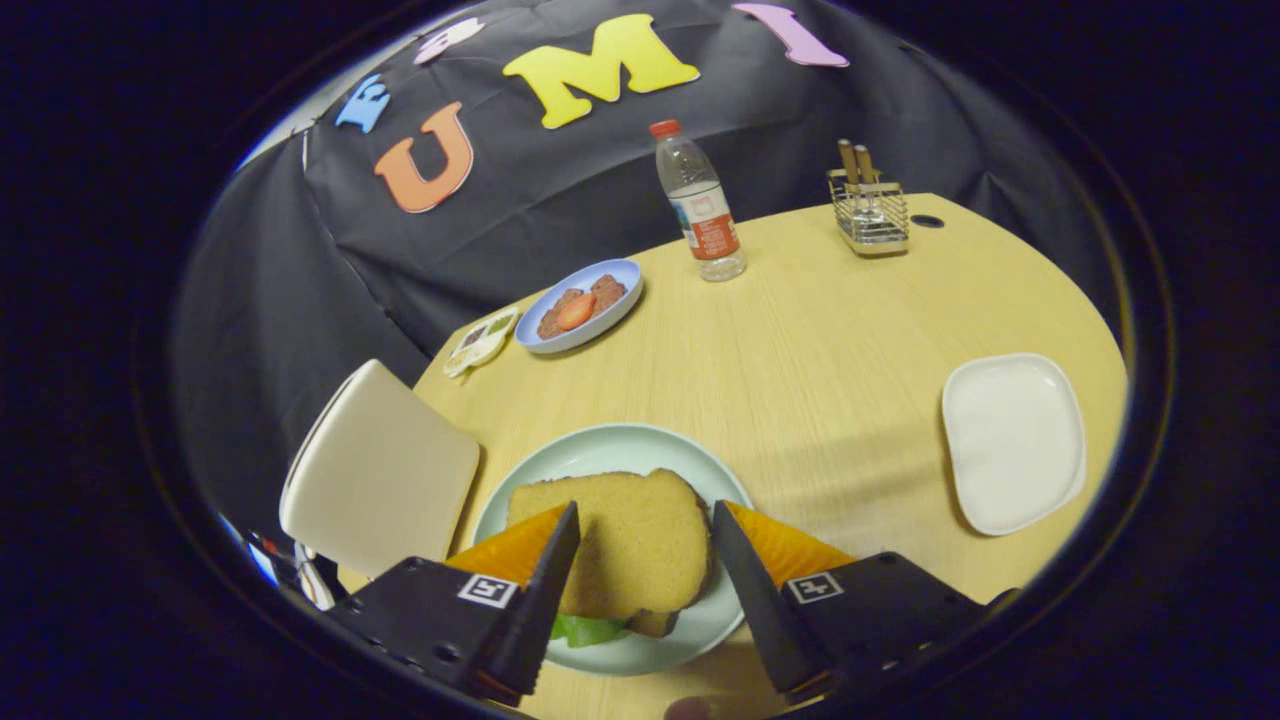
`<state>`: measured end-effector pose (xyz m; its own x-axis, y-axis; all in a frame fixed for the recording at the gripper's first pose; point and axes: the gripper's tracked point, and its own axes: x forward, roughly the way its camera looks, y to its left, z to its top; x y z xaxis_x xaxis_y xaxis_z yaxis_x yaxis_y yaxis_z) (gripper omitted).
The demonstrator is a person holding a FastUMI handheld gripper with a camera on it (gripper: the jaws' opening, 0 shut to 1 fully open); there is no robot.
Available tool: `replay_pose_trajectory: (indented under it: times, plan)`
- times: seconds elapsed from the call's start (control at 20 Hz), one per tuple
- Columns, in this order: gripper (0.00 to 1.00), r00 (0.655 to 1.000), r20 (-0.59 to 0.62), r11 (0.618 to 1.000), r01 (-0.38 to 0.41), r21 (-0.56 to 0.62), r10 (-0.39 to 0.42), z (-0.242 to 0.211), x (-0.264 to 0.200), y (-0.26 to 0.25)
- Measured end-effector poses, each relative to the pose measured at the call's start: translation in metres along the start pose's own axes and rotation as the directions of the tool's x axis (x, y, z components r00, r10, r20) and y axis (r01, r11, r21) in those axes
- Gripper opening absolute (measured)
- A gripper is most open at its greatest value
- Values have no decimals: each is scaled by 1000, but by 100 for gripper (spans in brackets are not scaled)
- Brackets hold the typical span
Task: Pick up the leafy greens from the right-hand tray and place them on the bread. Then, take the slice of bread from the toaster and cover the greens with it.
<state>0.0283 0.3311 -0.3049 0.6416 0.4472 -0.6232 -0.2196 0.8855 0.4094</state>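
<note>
The wooden table (800, 350) took up most of the room, its far edge meeting the black cloth wall. At its near left stood a pale chair (380, 475), tucked close, its lower part cut off. A round green plate (620, 450) lay near, and on it sat the top slice of bread (625, 535), covering nearly everything beneath. Only a small bit of the leafy greens (585, 630) peeked out at the near edge, with a corner of the lower slice (655, 622) beside it; how much lay under there was hidden. The gripper (645, 525) hung over the plate with its fingers spread wide, one on each side of the bread; whether they touched it was hard to tell. To the right lay a white square tray (1012, 440), well apart. Far left sat a blue dish (580, 305) with reddish food I couldn't make out, and a small patterned dish (482, 341) beside it. A water bottle (700, 205) and wire rack (868, 210) stood at the far side.
</note>
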Motion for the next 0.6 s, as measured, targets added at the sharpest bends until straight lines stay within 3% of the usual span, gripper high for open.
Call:
replay_pose_trajectory:
  times: [0.15,0.35,0.6]
  plan:
    - [96,999,47,998,11,-58,-9,15,-19,3]
    - [96,987,161,988,6,-157,19,57,-66,17]
    - [96,936,349,954,61,-292,47,124,-142,22]
